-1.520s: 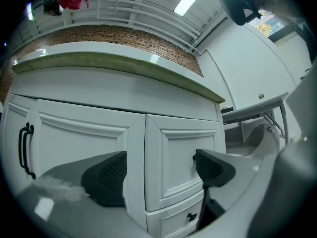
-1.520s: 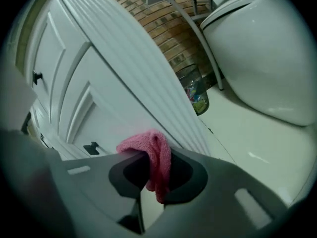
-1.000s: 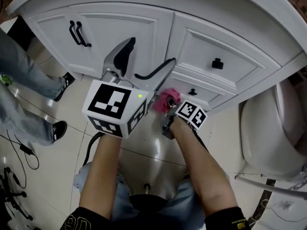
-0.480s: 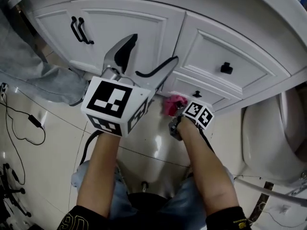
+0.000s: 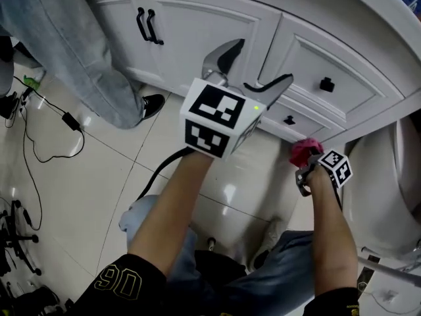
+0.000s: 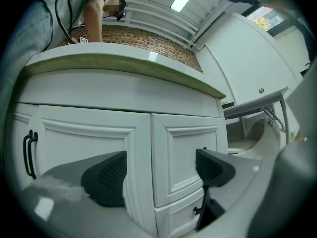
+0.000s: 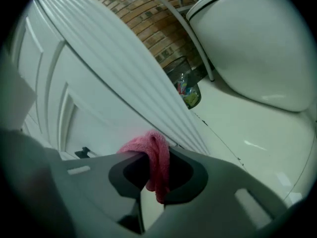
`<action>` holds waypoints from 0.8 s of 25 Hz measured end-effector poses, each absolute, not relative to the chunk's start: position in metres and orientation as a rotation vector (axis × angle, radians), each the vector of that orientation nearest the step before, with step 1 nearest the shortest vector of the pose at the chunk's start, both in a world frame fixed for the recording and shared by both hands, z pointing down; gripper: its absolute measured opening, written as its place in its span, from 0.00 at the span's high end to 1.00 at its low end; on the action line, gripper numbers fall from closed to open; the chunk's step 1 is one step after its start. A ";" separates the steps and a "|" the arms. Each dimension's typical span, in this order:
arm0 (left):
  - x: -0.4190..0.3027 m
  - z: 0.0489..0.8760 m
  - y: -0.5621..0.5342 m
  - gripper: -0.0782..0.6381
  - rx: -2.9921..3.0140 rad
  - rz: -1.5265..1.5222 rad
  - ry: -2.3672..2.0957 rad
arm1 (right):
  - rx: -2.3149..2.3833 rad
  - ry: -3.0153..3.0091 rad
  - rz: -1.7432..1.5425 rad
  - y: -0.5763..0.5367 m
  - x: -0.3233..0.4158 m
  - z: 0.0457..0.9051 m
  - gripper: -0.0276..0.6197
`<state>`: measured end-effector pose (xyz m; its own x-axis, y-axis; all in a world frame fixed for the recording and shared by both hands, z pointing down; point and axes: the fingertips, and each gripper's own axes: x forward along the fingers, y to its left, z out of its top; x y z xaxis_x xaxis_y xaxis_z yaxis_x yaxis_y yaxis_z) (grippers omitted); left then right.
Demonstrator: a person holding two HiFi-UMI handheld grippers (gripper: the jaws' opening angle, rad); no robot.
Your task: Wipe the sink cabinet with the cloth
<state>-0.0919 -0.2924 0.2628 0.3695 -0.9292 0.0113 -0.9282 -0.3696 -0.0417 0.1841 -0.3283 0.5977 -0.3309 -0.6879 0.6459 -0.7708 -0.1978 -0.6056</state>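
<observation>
My right gripper (image 7: 156, 175) is clamped on the pink cloth (image 7: 154, 155), a fold of it hanging down between the jaws. In the head view the cloth (image 5: 303, 151) sits at 3 o'clock, at the bottom right corner of the white sink cabinet (image 5: 197, 31); I cannot tell whether it touches the moulding. My left gripper (image 5: 253, 71) hovers at 1 o'clock, jaws wide apart with nothing between them, facing a cabinet door and the drawers beside it. A black knob (image 5: 327, 83) marks the upper drawer. A bystander's jeans-clad leg (image 5: 72, 51) stands at 10 o'clock on the tiled floor (image 5: 92, 196). A white toilet (image 5: 395, 170) fills the edge at 3 o'clock.
</observation>
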 end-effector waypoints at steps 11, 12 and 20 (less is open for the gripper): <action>-0.048 0.245 -0.226 0.28 -2.616 -0.077 1.659 | 1.681 -2.311 1.425 -0.282 0.178 0.482 0.88; -0.046 0.244 -0.219 0.28 -2.620 -0.068 1.659 | 1.657 -2.351 1.376 -0.275 0.175 0.470 0.88; -0.024 0.239 -0.183 0.28 -2.650 -0.070 1.606 | 1.643 -2.570 0.992 -0.223 0.183 0.379 0.88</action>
